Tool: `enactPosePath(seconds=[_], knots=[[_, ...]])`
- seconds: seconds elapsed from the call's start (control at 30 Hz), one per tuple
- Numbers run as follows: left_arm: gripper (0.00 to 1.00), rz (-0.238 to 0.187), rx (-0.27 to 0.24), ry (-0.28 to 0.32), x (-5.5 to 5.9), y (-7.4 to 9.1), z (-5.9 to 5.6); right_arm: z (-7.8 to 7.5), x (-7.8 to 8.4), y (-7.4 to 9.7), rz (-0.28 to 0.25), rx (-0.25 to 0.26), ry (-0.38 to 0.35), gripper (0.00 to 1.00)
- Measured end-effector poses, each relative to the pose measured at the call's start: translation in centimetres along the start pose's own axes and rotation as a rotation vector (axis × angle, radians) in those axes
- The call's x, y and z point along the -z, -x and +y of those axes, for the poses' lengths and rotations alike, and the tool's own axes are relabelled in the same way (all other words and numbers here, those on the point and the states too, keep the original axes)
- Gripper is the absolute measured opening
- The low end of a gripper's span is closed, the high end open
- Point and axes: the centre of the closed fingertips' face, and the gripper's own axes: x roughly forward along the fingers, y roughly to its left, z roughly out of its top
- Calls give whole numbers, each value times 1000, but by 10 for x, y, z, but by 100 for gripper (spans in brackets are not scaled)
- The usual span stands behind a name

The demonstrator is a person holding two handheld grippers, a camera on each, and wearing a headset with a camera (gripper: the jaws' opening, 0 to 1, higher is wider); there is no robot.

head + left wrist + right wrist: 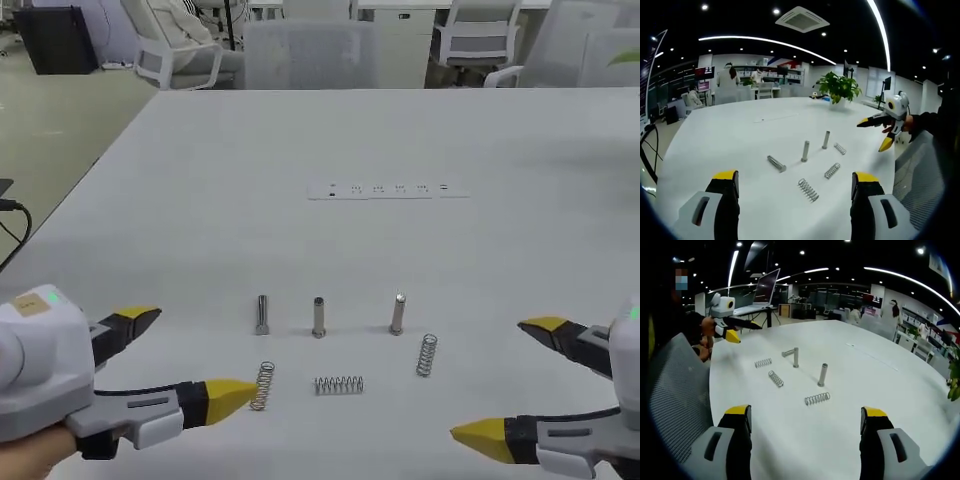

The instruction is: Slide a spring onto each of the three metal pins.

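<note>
L pin, mid pin, R pin: a row across the near-centre of the white table. Mid + R pins stand upright. L pin lies on its side, per both gripper views.

3 springs lie flat on the table, nearer the person than the pins and apart from them. L spring is just in front of L pin, mid spring crosswise in front of mid pin, R spring just right of R pin.

L gripper is at bottom left, jaws spread wide, nothing between them. In head view its nearer tip overlaps L spring; L gripper view shows that spring ahead of the jaws, clear of both.

R gripper is at bottom right, jaws also wide apart + empty, near R spring, not touching.

Farther up the table is a socket strip. Office chairs stand behind the far edge.
</note>
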Motion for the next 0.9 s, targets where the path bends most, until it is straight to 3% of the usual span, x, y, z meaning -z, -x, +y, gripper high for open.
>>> enactPosePath(seconds=[0.4, 0.9], knots=[[90, 1, -6, -10, -10, -7, 9, -1, 1, 0, 1, -1, -3, 89], [83, 28, -4, -44, -21, -29, 20, -2, 3, -1, 10, 0, -5, 89]])
